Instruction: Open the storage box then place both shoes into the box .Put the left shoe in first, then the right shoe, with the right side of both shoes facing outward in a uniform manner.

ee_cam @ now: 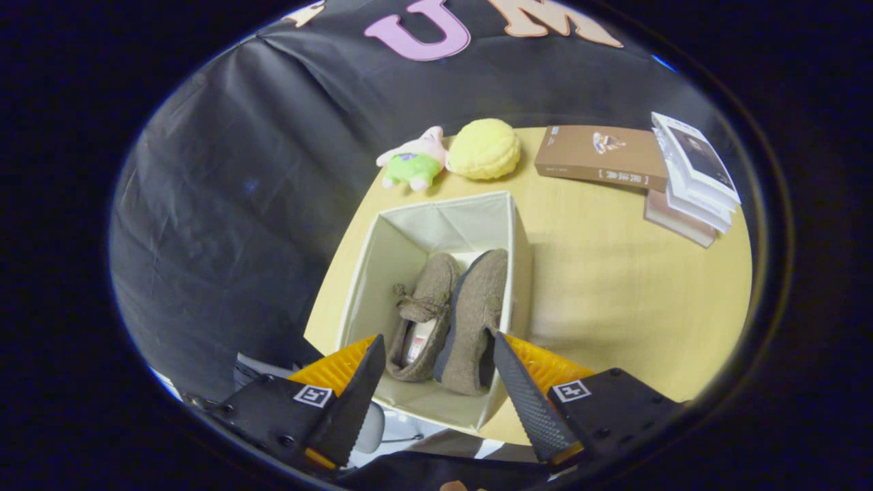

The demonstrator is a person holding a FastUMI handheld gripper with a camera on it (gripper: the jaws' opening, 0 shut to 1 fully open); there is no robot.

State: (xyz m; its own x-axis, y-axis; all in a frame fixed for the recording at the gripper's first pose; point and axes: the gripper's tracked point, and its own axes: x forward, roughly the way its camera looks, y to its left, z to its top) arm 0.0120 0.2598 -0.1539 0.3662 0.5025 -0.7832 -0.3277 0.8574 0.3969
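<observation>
Gripper view. The gripper hangs above the open storage box, its two fingers spread wide at the bottom centre of the frame and holding nothing; the fingertips stand over the box's near corners with the heels of both shoes showing between them. The box, a pale fabric cube with its top open, sits at the centre of the frame on the light wooden worktop. Inside it lie two brown felt shoes side by side, lengthwise, toes toward the far wall. The left-hand shoe lies tilted so that its opening, pale insole and lace bow face up. The right-hand shoe rests on its side against the box's right wall, showing mainly its felt flank and a dark sole edge; the two touch along their length. Beyond the box, at the upper centre of the frame, a small pink and green plush toy lies just beside a round yellow plush at the worktop's far edge. At the upper right, a brown book lies flat next to a stack of books.
</observation>
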